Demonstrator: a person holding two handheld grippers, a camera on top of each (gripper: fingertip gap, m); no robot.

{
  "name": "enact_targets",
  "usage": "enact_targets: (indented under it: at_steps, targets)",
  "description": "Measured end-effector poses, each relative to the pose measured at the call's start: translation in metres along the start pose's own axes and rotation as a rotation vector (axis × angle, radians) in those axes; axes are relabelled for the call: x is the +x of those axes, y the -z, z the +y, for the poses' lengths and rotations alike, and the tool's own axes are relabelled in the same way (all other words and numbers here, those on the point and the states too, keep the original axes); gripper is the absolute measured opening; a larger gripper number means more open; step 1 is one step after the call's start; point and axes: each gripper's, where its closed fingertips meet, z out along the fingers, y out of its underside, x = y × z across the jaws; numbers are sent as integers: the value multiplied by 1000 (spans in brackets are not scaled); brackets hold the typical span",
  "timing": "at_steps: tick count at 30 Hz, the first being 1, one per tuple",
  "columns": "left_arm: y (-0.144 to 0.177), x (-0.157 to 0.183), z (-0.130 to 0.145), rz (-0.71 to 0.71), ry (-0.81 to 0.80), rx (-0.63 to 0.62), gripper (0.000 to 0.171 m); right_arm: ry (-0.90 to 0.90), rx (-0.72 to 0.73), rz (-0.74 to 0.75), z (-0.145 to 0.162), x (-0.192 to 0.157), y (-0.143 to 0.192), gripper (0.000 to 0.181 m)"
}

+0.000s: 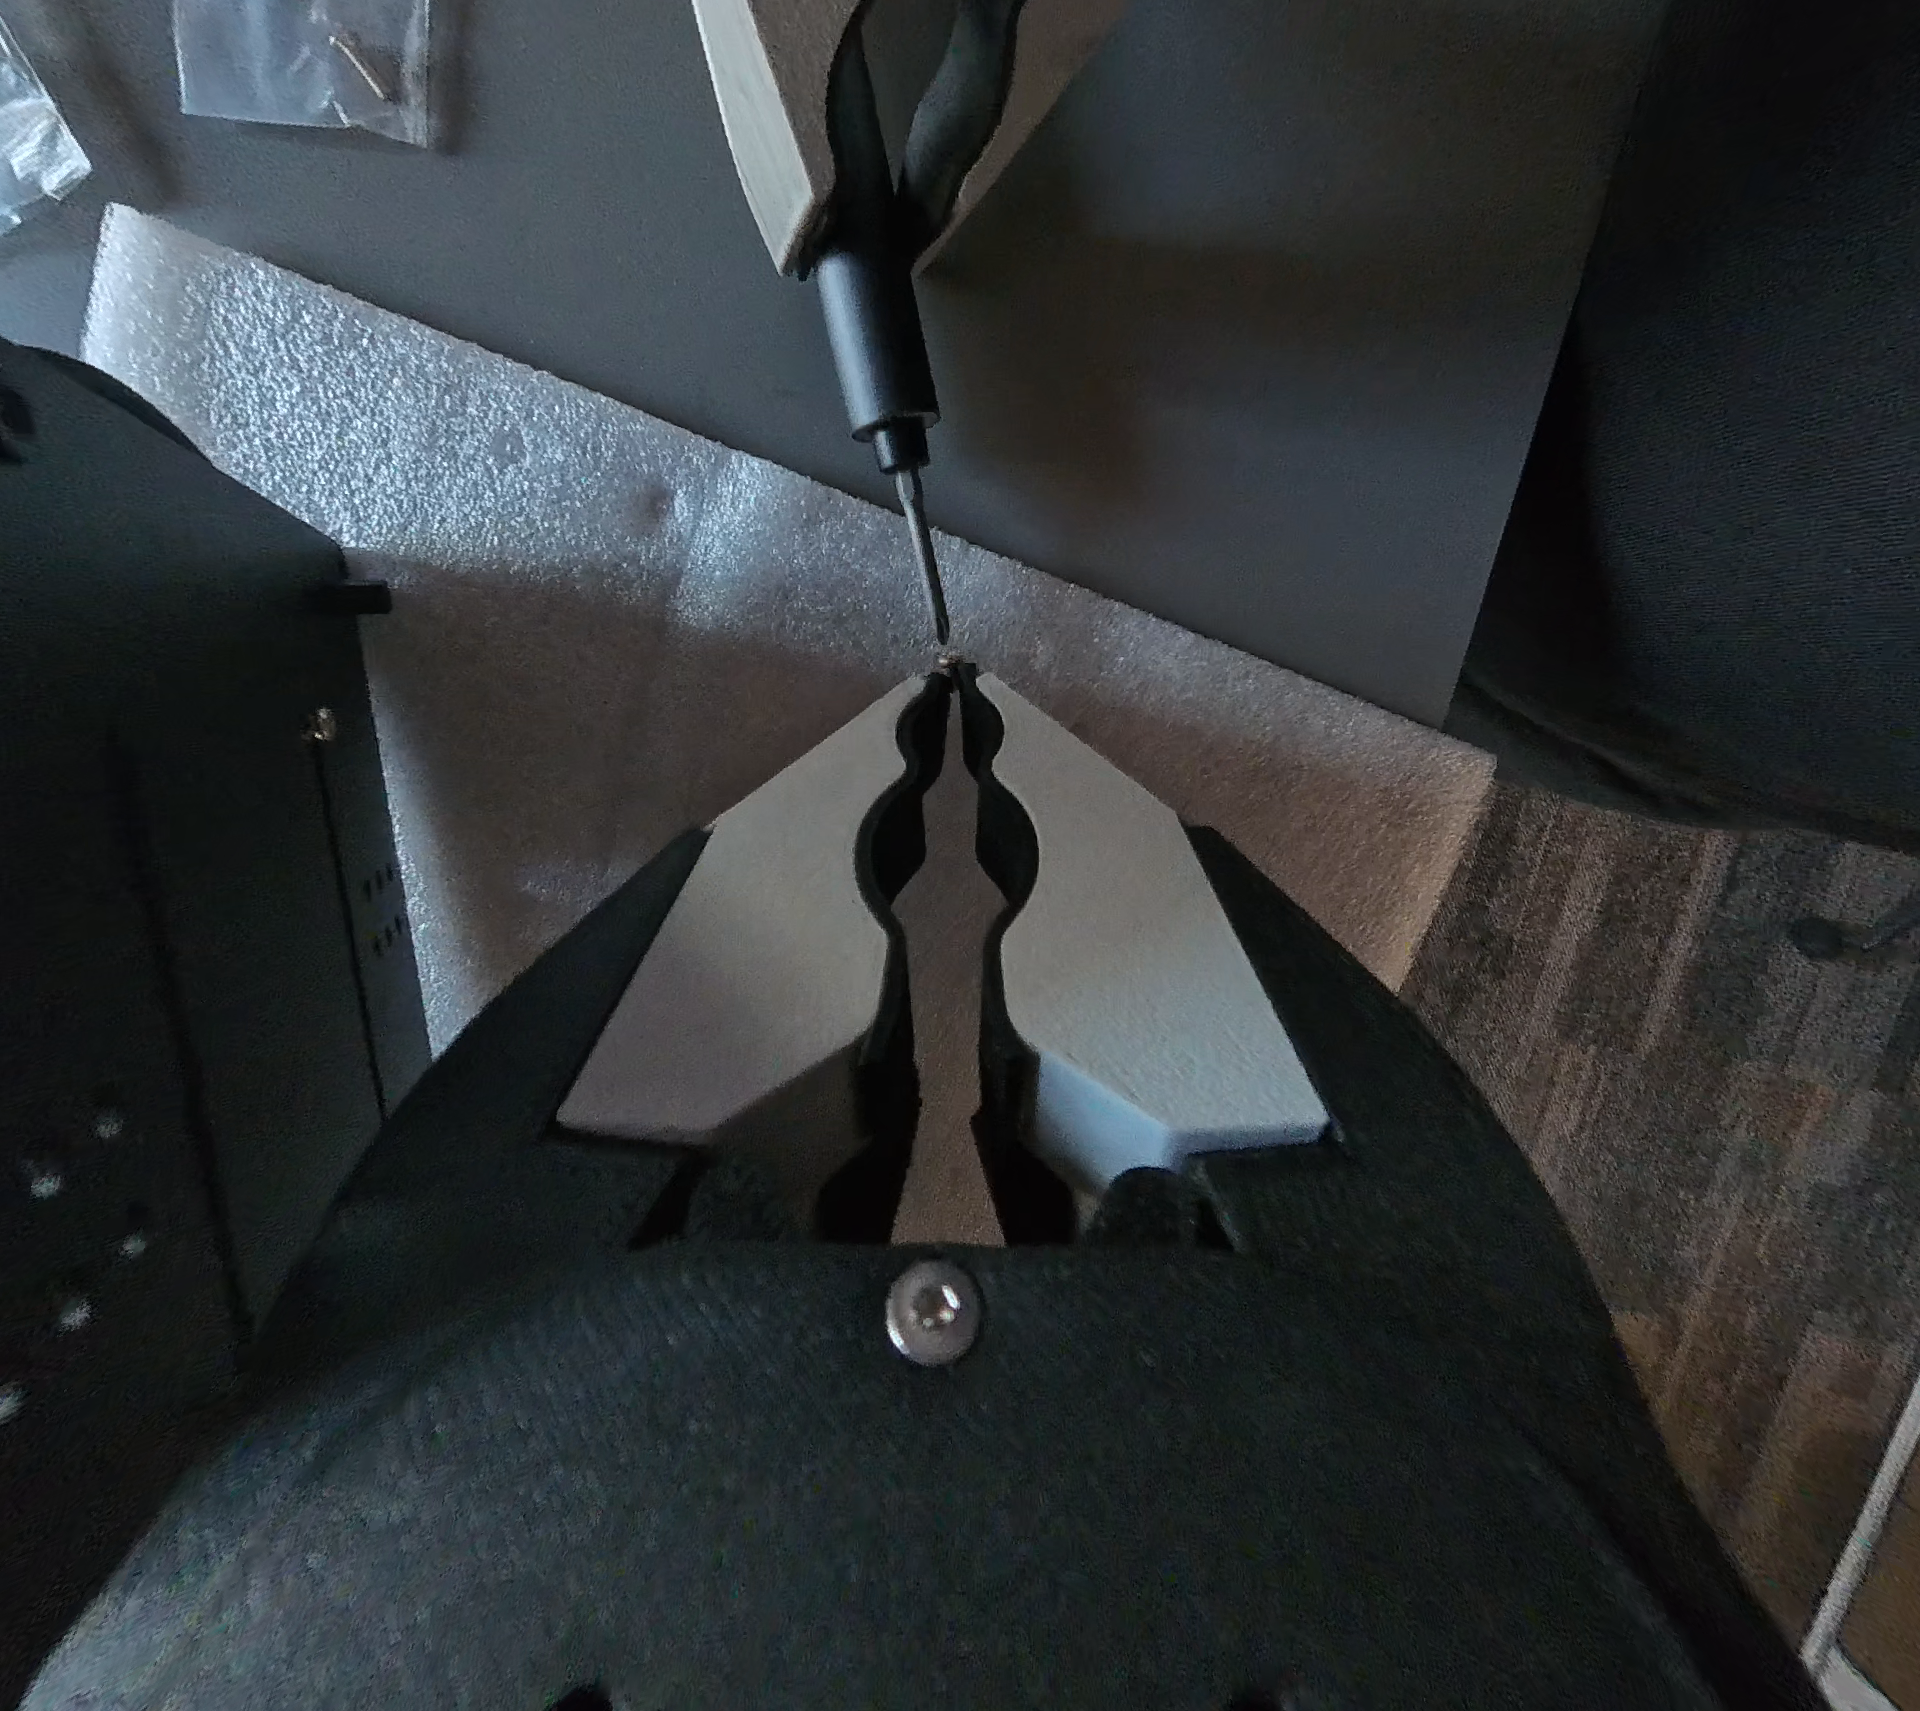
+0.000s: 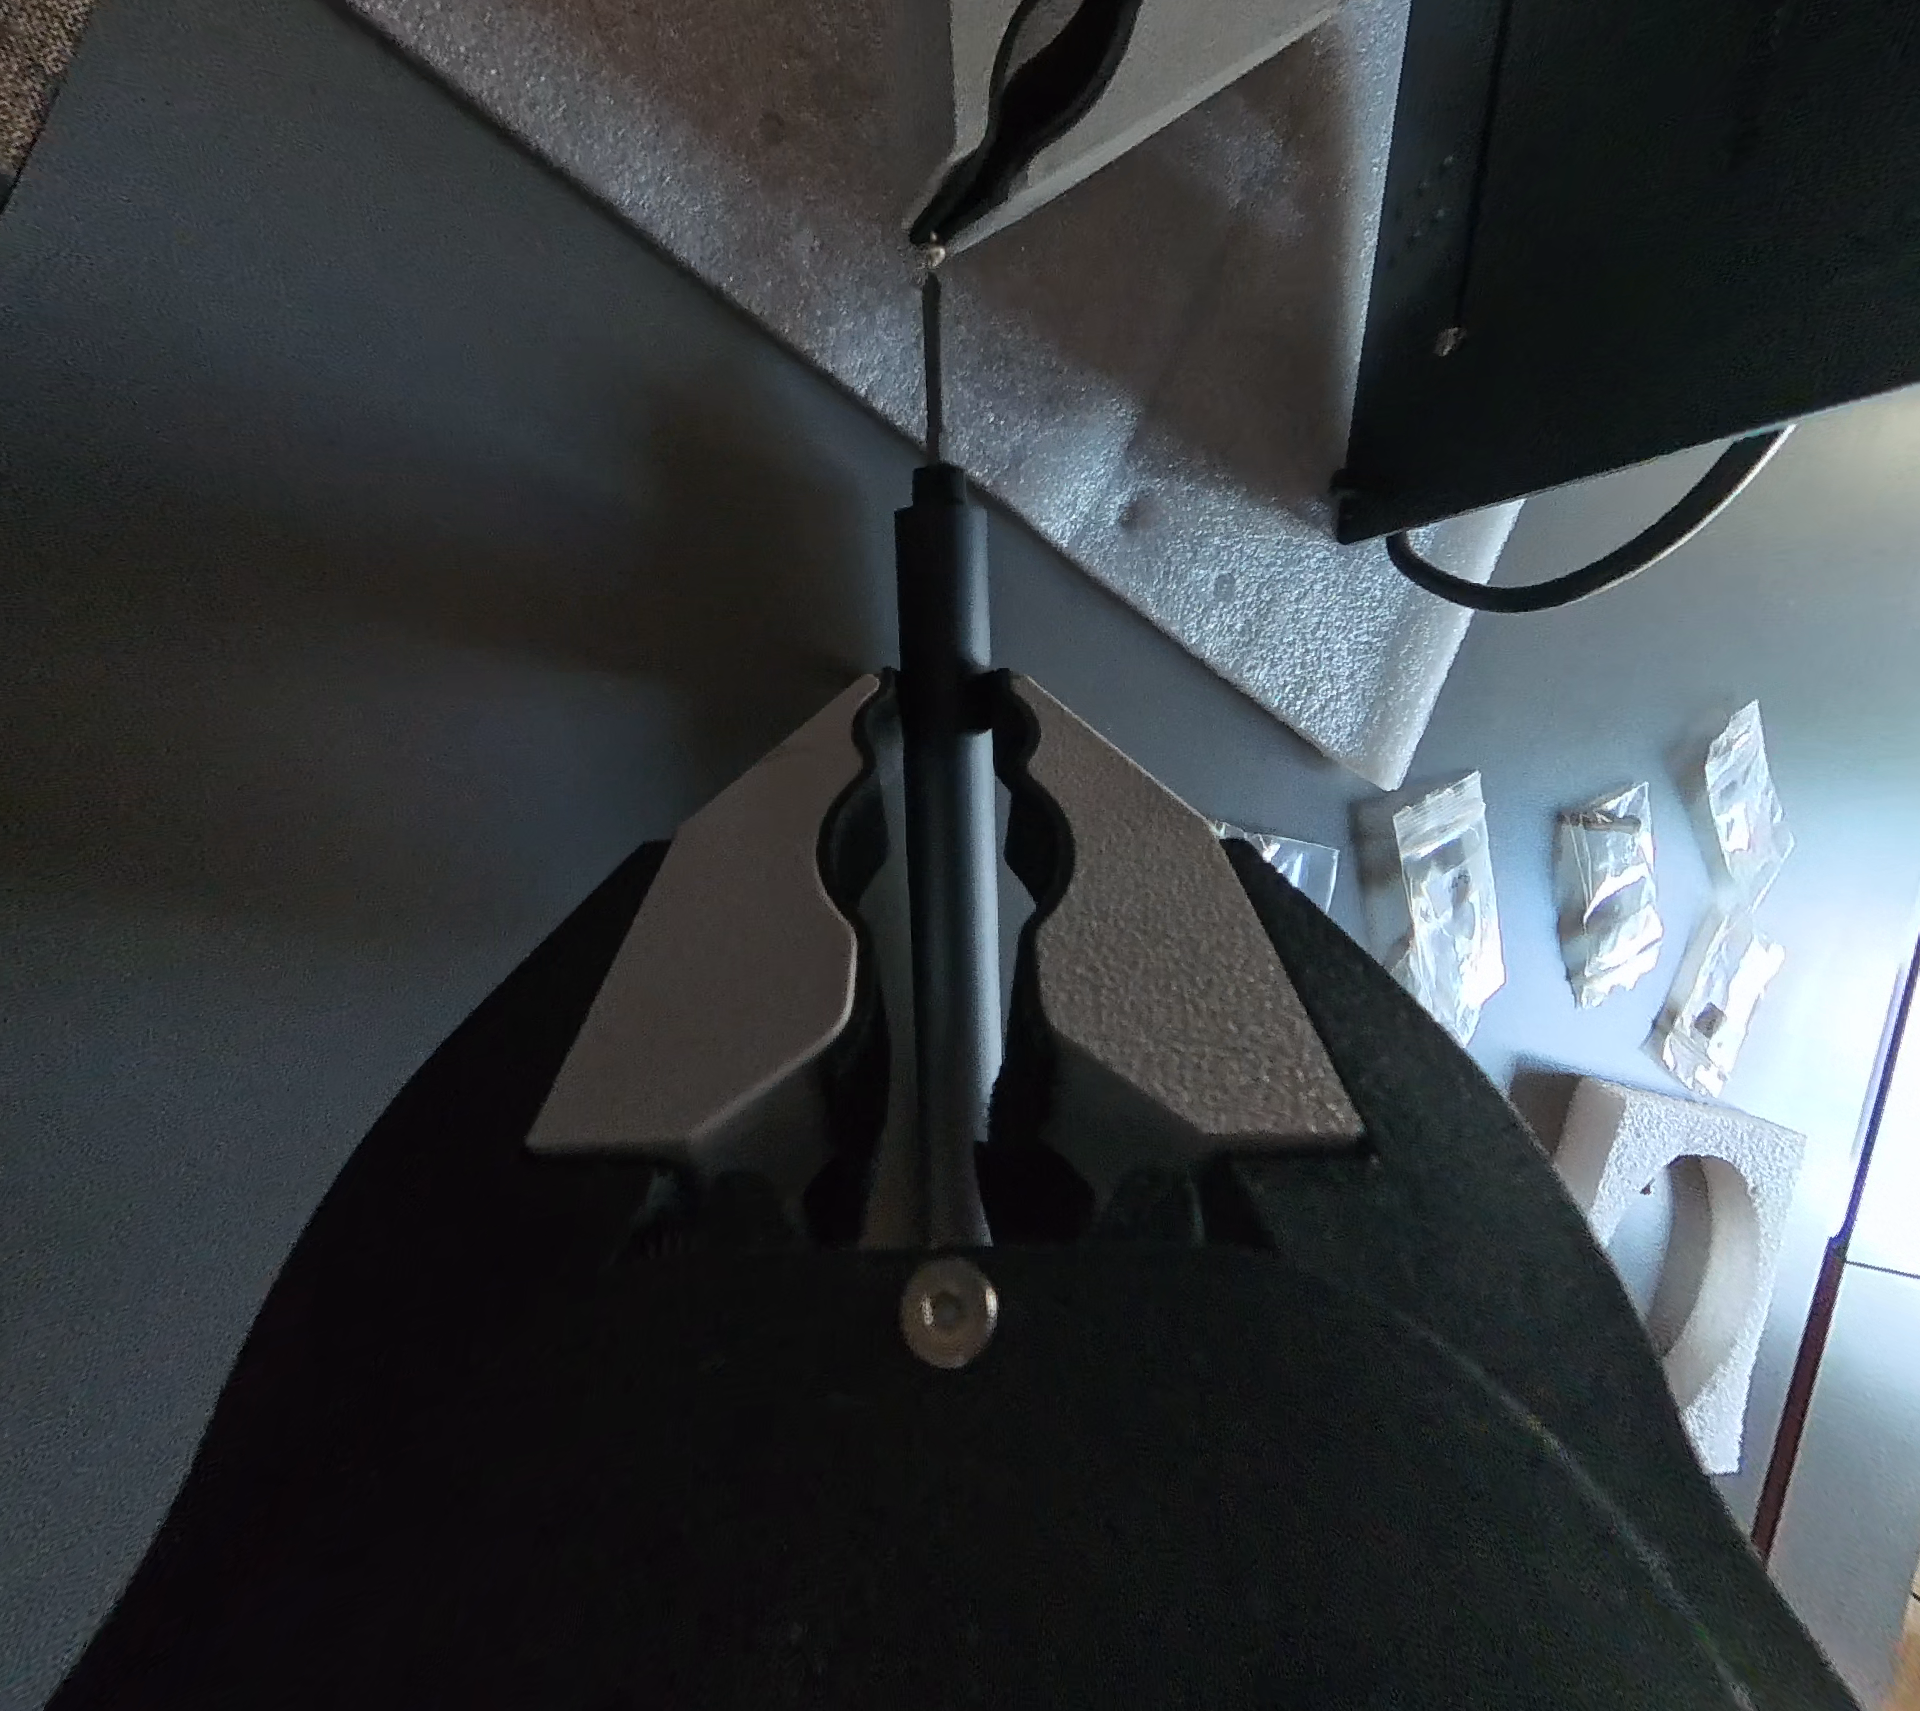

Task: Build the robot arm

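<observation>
Jaws of the left gripper [image 1: 948, 674] pinch a tiny screw [image 1: 948, 655] — light, slippery, held by its shank; right gripper [image 2: 940, 685] clamps a stiff black screwdriver [image 2: 940, 622], tip on the screw, above white foam [image 1: 416, 435] on the grey table [image 1: 582, 207]

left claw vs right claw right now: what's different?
Left claw pinches a tiny screw at its very tips; right claw clamps a black screwdriver along its full length. The left's jaws nearly meet; the right's stand apart by the handle's width. Shared: both are shut on something, meeting tip to screw over the white foam sheet.
</observation>
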Motion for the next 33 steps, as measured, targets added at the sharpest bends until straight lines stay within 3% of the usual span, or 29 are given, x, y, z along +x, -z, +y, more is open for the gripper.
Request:
enact_targets:
  at_steps: [20, 33]
  targets:
    - [0, 3, 0, 29, -11, -34, 0, 6, -4, -5, -3, -1, 0, 16]
    - [4, 13, 5, 168, 107, -181, 0, 15, 14, 26, -12, -10, 2, 15]
